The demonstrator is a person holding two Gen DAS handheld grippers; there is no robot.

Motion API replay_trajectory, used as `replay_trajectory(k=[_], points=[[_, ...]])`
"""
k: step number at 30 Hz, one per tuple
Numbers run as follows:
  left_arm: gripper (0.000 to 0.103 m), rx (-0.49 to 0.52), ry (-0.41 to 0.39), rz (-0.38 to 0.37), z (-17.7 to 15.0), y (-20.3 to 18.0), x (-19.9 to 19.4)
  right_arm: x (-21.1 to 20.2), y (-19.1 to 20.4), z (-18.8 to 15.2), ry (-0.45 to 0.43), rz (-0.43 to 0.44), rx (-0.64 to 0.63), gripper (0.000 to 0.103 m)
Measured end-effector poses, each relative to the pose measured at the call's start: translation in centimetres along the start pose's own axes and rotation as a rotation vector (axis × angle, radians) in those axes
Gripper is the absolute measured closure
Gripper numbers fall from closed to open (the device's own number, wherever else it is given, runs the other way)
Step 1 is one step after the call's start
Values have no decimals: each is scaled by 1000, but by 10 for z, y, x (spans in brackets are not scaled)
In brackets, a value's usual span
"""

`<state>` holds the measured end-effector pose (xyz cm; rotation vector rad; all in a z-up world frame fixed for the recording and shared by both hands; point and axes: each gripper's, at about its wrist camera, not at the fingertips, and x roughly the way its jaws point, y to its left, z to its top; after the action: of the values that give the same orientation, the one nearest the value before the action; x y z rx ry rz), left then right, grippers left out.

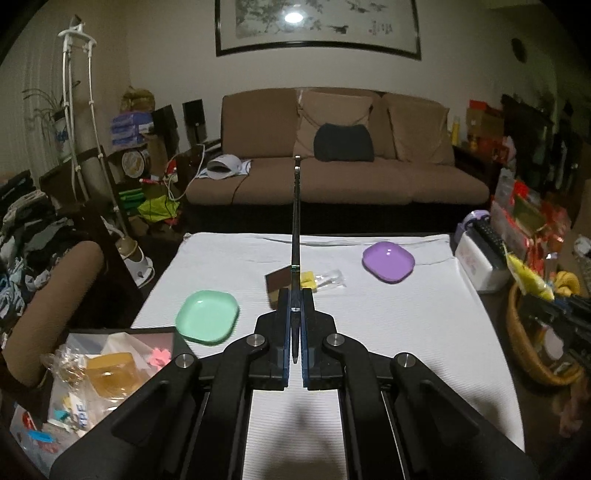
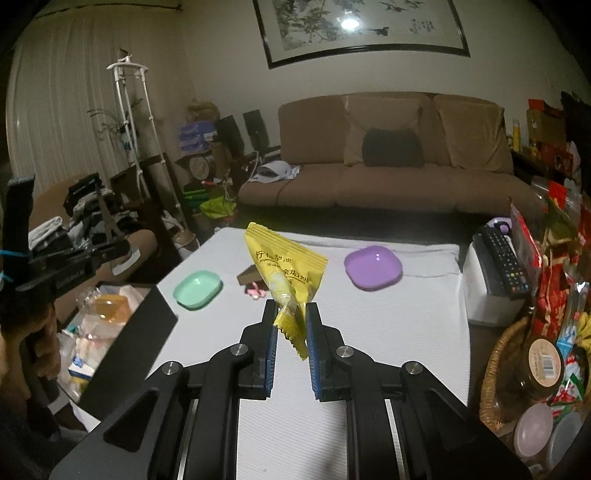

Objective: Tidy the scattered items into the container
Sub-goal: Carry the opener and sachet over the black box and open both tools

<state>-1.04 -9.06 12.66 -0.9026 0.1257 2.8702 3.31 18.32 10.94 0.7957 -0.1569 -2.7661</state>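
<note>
While clamped, yellow sachet (image 2: pixel 286 280) juts above right tool (image 2: pixel 291 308).

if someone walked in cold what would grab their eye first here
Probably the yellow sachet pinched upright in the right claw over the white mat. Next, the thin dark stick clamped in the left claw, pointing toward the sofa. Then the green dish at left and purple dish at right.

— What stands behind the table?
— A long brown fabric sofa (image 1: pixel 340 173) with one dark cushion (image 1: pixel 343 142). Above it hangs a black-framed ink painting (image 1: pixel 317 26) on the pale wall.
</note>
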Motion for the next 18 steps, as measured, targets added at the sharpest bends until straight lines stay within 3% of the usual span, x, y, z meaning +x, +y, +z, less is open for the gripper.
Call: replay_trajectory(k=[7, 11, 13, 16, 18], points=[[99, -4, -18, 85, 4, 41, -17, 11, 50, 22, -25, 79, -13, 89], [99, -56, -10, 119, 2, 80, -25, 23, 93, 23, -2, 235, 30, 89], [99, -79, 12, 154, 0, 103, -34, 30, 118, 22, 13, 253, -16, 89], [99, -103, 95, 140, -8, 133, -48, 46, 155, 20, 46, 306, -58, 89], [99, -130, 97, 149, -15, 152, -63, 62, 183, 17, 76, 326, -96, 89]])
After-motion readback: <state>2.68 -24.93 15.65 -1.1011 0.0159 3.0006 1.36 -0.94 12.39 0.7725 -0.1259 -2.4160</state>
